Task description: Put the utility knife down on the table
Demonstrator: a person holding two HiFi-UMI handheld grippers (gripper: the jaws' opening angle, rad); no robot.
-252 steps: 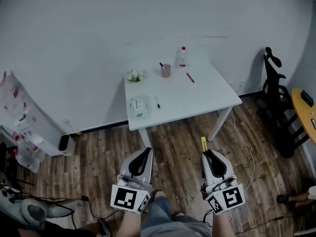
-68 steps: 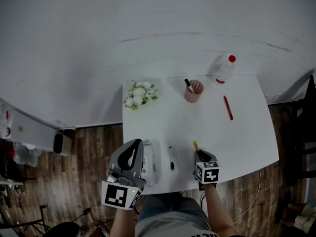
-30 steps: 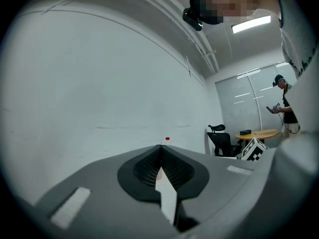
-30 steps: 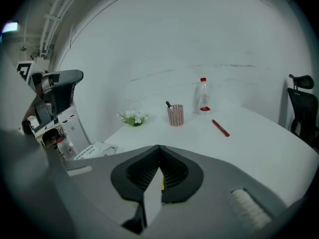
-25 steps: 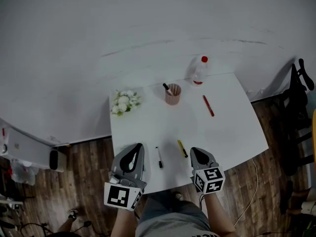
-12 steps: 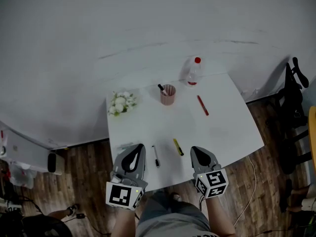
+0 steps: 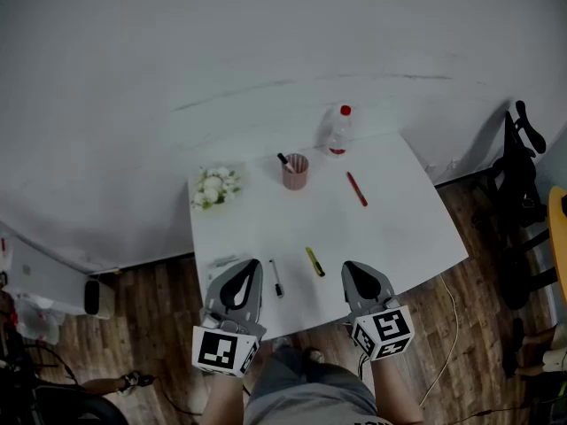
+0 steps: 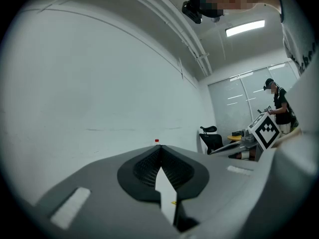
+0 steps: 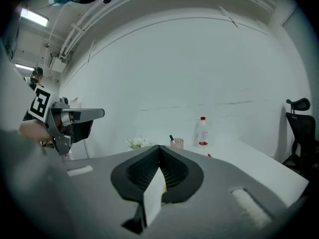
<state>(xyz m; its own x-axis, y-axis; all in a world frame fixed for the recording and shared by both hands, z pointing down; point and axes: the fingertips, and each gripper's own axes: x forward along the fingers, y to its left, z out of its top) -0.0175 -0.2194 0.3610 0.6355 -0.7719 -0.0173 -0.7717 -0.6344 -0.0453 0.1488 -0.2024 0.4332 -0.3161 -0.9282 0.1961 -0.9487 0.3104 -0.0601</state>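
Your utility knife [image 7: 314, 261] is a slim yellow bar. You can see it lying flat and loose on the white counter [image 7: 390, 228], near the front edge, angled with its far end leaning left.

The left claw [image 7: 249, 266] and right claw [image 7: 351, 268] are grey, black-padded, with white black-marked cubes [image 7: 221, 351].

Head view is pretty dim and grey. The white table [image 7: 390, 228] is the brightest patch, and the corners darken away from it. Both gripper views are heavy fisheye with black rims. A ceiling strip light [image 9: 35, 18] high left of the table glares, and stuff nearest the lens goes soft.
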